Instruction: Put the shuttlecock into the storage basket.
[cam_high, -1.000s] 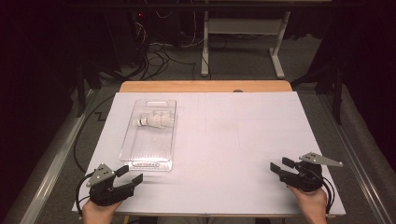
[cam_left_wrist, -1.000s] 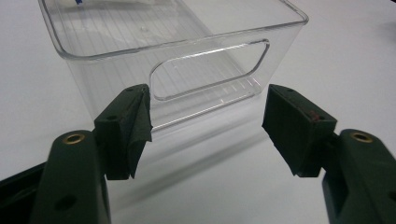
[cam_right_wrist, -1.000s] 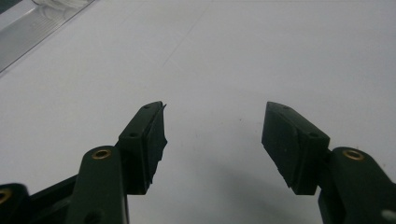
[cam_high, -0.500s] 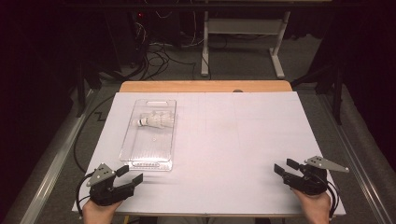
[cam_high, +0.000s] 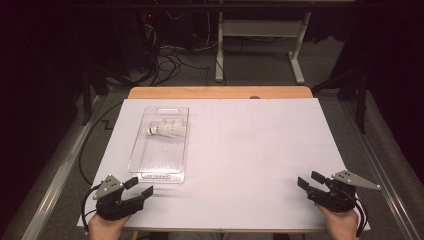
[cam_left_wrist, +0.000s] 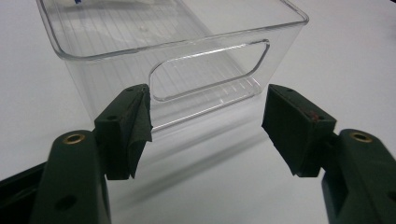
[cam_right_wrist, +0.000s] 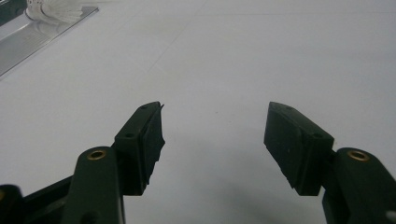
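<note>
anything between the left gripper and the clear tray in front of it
Nothing. In the left gripper view only bare white table separates the open left gripper from the near end wall of the clear tray.

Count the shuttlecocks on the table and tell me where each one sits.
1. The shuttlecock lies on its side in the far half of the clear tray, at the table's left. No others visible; the tray is see-through, so none seems hidden.
</note>
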